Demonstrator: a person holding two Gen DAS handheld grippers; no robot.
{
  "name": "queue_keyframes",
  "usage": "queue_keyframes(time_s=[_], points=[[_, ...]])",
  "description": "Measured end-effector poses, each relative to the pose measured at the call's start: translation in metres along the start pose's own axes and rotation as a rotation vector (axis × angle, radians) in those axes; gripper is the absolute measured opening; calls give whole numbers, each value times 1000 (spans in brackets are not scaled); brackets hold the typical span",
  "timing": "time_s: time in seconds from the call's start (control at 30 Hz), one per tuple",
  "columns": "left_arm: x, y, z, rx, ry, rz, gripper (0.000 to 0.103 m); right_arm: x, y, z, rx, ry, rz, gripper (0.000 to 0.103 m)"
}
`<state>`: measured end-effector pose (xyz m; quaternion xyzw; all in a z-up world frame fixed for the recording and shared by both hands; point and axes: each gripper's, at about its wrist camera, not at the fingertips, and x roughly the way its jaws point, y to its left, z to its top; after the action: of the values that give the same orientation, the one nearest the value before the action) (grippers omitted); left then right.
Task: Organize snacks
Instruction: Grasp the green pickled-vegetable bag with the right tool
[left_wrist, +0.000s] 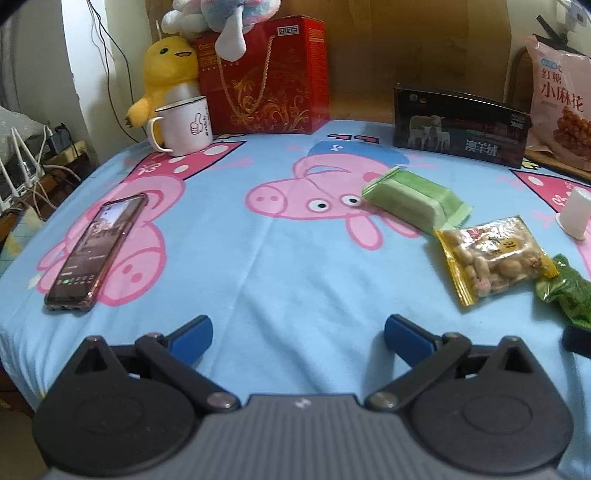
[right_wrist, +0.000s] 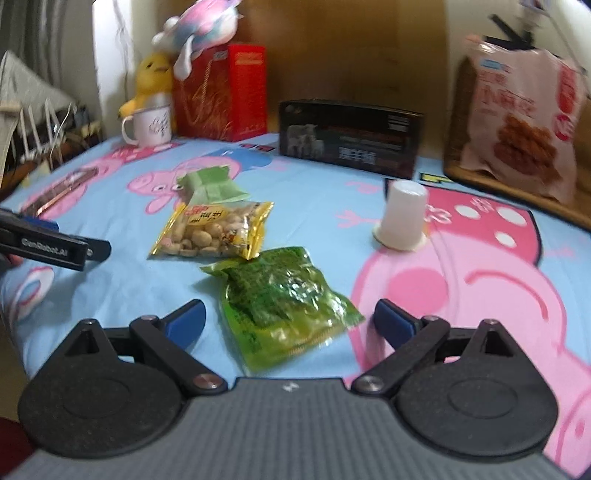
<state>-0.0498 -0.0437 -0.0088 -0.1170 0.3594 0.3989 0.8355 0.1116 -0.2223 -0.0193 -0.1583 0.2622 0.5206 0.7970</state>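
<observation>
Snacks: three small packs lay in a loose line on the cartoon cloth (left_wrist: 295, 266), none yet gathered.
Pink bag (right_wrist: 524, 122): largest snack, propped upright in a wooden tray at the far right edge, well apart from the rest.
Green pouch (right_wrist: 284, 302): nearest, its near end between the right gripper (right_wrist: 290, 319) fingers, not touched.
Nut pack (right_wrist: 214, 232): its corner touched or overlapped the pouch.
Green bar (left_wrist: 413, 199): just behind the nut pack.
Right gripper: fingers wide apart, empty.
Left gripper (left_wrist: 297, 334): fingers wide apart, empty, over bare cloth.
Risk: slick, crinkly pouch could slide out of a flat pinch; lifting it might drag the nut pack along; a wide sweep could topple the white cup (right_wrist: 402, 218).
Right view only: whole pouch, and the left gripper from the side.
Left view only: phone (left_wrist: 96, 251) clearly, lying at the left; only the edge of the pouch.
</observation>
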Motion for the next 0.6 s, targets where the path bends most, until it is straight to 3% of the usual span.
queue_keyframes(time_s=[0.1,0.17,0.27,0.6], points=[[-4,-3,2,9,-9,11,103,2,-2,1,-31,-8,37,93],[-9,-8,5,22,-22,9,103,-2,-6,1,-46,-15,53,72],[-16,-23,14,59,-50,-3,103,-9,-14,-3,-44,-18,60,63],[-28,-111,27,237,-110,-106,103,-47,-45,-35,17,-59,-9,59]])
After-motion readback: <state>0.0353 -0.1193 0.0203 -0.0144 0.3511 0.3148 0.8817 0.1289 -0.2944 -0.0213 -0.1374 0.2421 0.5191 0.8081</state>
